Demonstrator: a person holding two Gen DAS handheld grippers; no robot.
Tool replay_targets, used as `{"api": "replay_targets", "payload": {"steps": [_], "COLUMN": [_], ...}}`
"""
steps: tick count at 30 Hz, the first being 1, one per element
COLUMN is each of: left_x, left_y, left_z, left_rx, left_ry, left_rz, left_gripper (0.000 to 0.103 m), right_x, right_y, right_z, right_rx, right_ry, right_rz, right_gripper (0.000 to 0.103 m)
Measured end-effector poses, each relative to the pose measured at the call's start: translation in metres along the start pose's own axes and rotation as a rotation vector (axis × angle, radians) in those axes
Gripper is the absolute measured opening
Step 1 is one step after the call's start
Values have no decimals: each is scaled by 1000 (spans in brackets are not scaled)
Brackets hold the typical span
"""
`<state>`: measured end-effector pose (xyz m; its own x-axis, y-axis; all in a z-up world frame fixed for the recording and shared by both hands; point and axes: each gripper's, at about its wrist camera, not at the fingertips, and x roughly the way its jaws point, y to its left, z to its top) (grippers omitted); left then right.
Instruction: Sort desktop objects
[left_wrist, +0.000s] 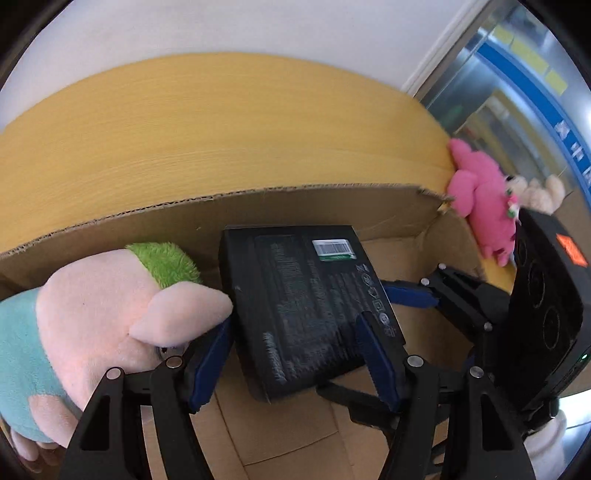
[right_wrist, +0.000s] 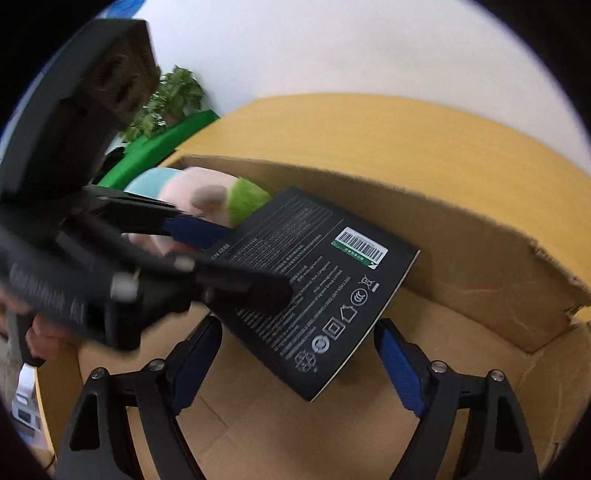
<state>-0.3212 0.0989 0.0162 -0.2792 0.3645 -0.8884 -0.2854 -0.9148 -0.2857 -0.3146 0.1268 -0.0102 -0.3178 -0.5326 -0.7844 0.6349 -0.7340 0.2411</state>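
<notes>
The wooden table (left_wrist: 184, 129) carries the cardboard box (left_wrist: 332, 210), which already contains a pastel plush (left_wrist: 110, 314) and the black carton (left_wrist: 306, 306). The left gripper (left_wrist: 299, 350) straddles that carton with fingers spread, seemingly not clamping it; the right gripper (right_wrist: 295, 354) gapes empty just beside it. A pink plush (left_wrist: 480, 199) outside the box remains unsorted.

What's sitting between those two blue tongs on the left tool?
A black box, inside the cardboard carton, sits between the left tongs, per the left view.
</notes>
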Motion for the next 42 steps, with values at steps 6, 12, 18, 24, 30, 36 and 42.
{"api": "replay_targets", "payload": {"steps": [6,12,18,24,30,36,42], "left_x": [-23,-121,-215,-246,-241,-233,-226], "left_y": [6,-11,-30,-41,-55,-58,-58], "left_z": [-7,-39,-127,-212,-256,-275,-284], "left_rx": [-25,29,50,48,65,59,66], "left_ry": [-67,-351,-636,-727,-713,-698,-693], "left_rz": [-17,59,118,145,148,140,142], "left_gripper": [66,69,102,102,102,102,102], "right_x": [3,-68,-145,-170,-174,-183,-185], "right_y": [6,32,113,139,164,171,177], "right_z": [-1,-25,-69,-127,-165,-186,-193], "right_rx": [21,143,106,151,152,164,144], "right_ry": [20,-74,-303,-331,-346,-353,-362], "right_rz": [-42,-146,-307,-376,-407,-399,-412], "right_gripper": [83,85,92,93,93,93,93]}}
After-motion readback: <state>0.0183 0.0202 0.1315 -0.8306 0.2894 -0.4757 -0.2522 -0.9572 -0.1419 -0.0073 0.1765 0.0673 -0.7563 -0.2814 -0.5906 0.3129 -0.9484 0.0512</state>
